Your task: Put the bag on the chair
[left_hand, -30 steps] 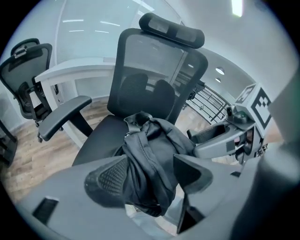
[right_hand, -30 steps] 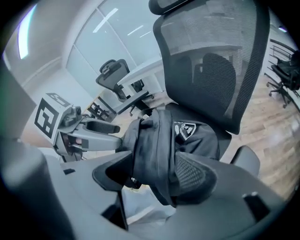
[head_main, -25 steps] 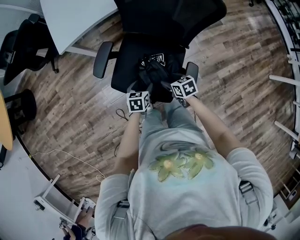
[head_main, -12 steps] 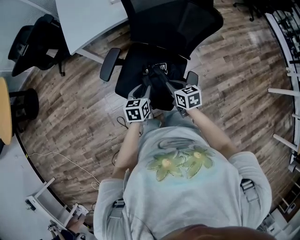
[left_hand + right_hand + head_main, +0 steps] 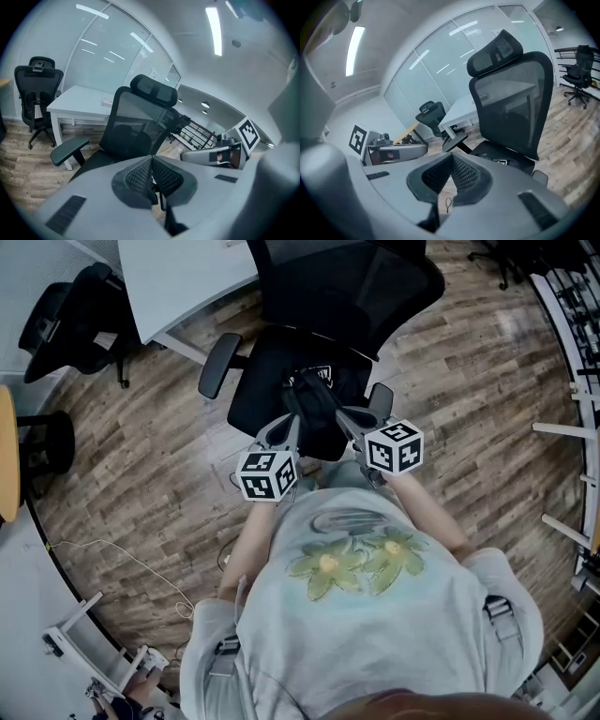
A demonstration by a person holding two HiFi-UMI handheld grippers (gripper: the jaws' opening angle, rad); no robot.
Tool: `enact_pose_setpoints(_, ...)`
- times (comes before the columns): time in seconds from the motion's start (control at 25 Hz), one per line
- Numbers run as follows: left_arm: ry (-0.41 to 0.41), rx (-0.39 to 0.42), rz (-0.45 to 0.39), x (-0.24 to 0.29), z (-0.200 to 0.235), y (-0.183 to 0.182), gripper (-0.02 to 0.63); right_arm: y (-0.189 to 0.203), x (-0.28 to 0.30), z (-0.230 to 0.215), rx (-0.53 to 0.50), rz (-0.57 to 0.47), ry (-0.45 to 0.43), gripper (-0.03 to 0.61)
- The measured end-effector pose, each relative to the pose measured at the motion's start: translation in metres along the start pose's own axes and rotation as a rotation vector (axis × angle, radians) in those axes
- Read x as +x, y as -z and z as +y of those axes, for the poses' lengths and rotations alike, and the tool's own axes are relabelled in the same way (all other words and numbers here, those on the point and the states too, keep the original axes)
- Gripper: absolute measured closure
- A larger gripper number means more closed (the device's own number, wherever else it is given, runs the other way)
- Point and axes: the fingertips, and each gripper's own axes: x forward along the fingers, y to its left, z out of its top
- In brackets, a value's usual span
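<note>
With your left tool (image 5: 287, 426) and right tool (image 5: 345, 415) just closed together, seemingly on nothing, the bag (image 5: 315, 401) could slump off the chair (image 5: 255, 381) seat's front edge.

chair (image 5: 342, 287): mesh back | floor (image 5: 141, 465): matt wood planks | bag (image 5: 314, 404): dark cloth | table (image 5: 178, 273): smooth

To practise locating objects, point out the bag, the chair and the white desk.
bag (image 5: 316, 397): head view, its black top side.
chair (image 5: 349, 285): head view, the mesh backrest.
white desk (image 5: 178, 273): head view, the bare tabletop.
</note>
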Motion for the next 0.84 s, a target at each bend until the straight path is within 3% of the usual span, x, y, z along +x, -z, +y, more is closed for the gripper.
enact_pose_setpoints(0.4, 0.053, 0.031, 0.01, 0.001, -0.022, -0.005, 0.597, -0.006, -0.002, 0.016, -0.038, -0.001, -0.028, 0.571)
enact_pose_setpoints(0.84, 0.045, 0.002, 0.025, -0.003, -0.016, 0.003, 0.597, 0.004, -0.002, 0.015, -0.034, 0.03, -0.024, 0.571)
